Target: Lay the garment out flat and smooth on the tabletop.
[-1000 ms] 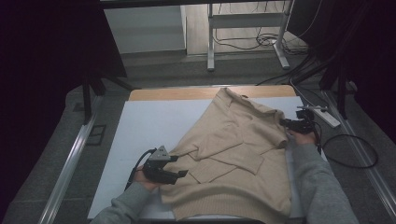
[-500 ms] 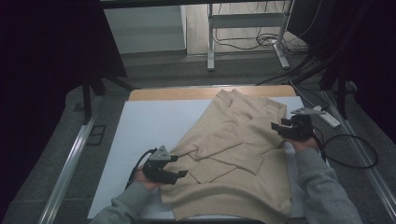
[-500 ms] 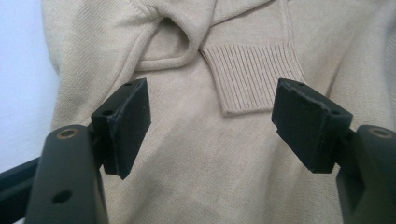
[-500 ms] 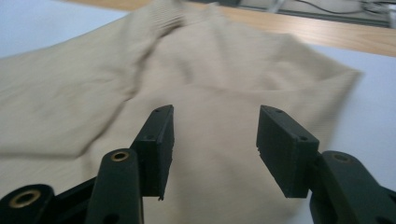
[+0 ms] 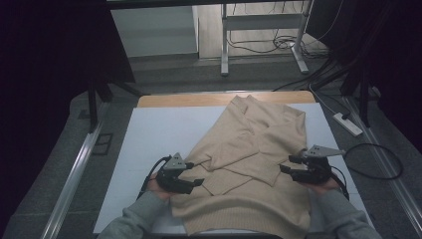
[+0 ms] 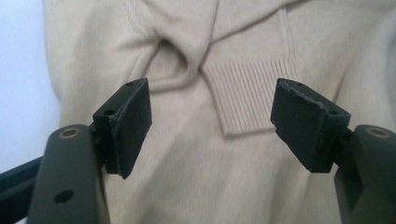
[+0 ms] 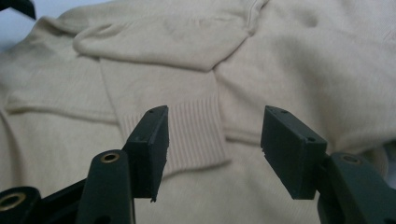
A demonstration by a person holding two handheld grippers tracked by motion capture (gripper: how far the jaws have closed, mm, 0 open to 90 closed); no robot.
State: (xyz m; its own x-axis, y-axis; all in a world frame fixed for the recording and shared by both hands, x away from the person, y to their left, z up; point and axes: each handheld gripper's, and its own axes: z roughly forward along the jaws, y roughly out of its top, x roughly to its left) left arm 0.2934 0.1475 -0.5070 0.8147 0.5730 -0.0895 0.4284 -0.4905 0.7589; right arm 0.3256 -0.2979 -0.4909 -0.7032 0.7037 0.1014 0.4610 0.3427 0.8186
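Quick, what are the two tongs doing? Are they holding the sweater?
Left tongs: open, holding nothing, over the sweater.
Right tongs: just opened, nothing between them.

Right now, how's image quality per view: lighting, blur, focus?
High view: dim, surroundings near black, beige knitted sweater and white table top evenly lit, no glare. Left gripper view: ribbed cuff fairly sharp, black pads soft. Right gripper view: sweater's far part soft, corners darker.
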